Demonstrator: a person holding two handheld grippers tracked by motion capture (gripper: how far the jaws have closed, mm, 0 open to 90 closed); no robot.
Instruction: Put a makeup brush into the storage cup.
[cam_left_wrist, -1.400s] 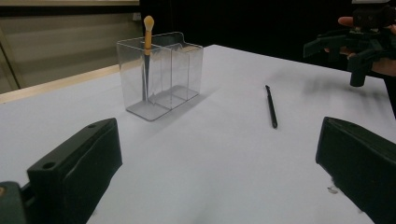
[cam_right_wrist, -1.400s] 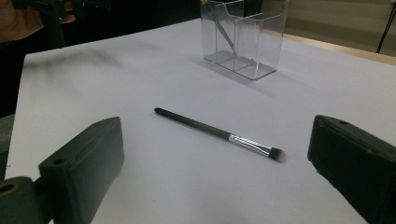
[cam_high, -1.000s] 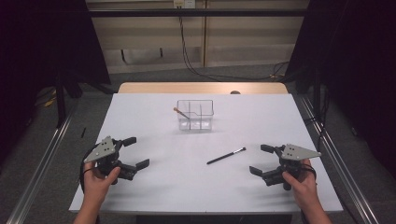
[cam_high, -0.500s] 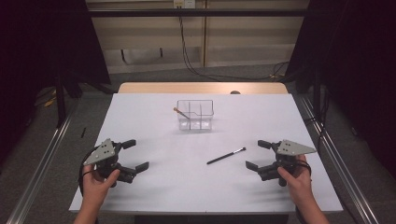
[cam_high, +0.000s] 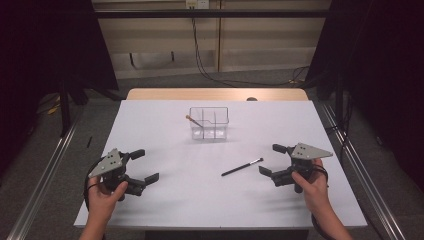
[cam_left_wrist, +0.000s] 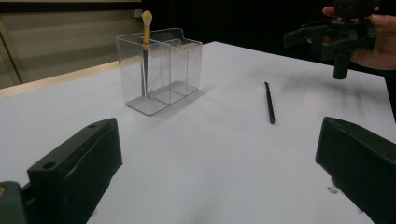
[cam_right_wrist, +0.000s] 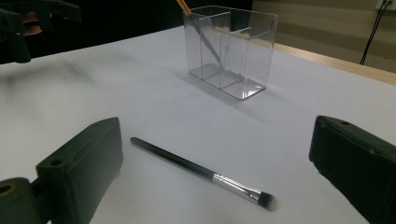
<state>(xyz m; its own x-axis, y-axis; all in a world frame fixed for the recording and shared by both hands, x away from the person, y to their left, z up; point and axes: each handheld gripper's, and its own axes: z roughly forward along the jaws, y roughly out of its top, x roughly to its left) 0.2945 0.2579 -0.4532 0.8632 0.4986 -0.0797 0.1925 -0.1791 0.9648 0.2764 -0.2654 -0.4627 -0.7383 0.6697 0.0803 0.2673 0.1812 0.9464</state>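
High view: black brush (cam_high: 242, 167) lies flat on white table (cam_high: 165, 140), just left of right gripper (cam_high: 272, 160), jaws wide, empty.

Left gripper view: left gripper (cam_left_wrist: 215, 154) wide, empty; clear organizer (cam_left_wrist: 161, 67) holds orange-handled brush (cam_left_wrist: 146, 42) (end compartment).

Right gripper view: brush (cam_right_wrist: 201, 172) between the jaws, untouched.

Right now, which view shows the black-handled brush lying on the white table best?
The right gripper view: the black-handled brush lies close between the open jaws, silver ferrule and bristle tip visible. In the high view it is a thin line; in the left gripper view, a distant dark stick.
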